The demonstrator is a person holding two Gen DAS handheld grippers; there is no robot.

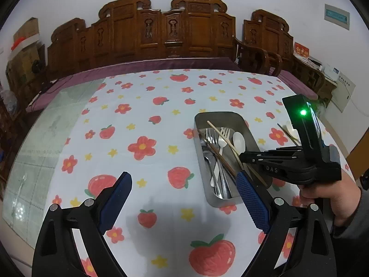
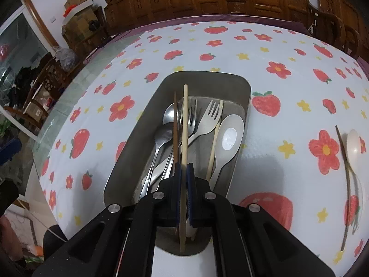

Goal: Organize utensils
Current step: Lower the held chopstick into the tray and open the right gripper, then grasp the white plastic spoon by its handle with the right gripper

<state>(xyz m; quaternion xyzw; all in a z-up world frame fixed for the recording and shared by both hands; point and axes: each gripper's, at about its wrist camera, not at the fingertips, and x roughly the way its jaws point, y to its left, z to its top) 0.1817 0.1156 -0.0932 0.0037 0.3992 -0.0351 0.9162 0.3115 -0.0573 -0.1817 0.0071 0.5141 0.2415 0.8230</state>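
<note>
A grey metal tray (image 2: 239,85) (image 1: 200,161) on the strawberry tablecloth holds metal spoons (image 2: 161,136), forks (image 2: 211,115), a white spoon (image 2: 229,136) and chopsticks. My right gripper (image 2: 184,168) (image 1: 241,157) is shut on a light wooden chopstick (image 2: 184,124) and holds it lengthwise over the tray. A dark chopstick (image 2: 175,124) lies right beside it. My left gripper (image 1: 182,184) is open and empty, hovering above the cloth just left of the tray. Another white spoon (image 2: 352,145) and a dark chopstick (image 2: 346,168) lie on the cloth to the right.
Carved wooden chairs (image 1: 161,30) line the far side of the table. The glass table edge (image 1: 30,161) is bare at the left. Boxes and clutter (image 2: 78,16) stand beyond the table's left side.
</note>
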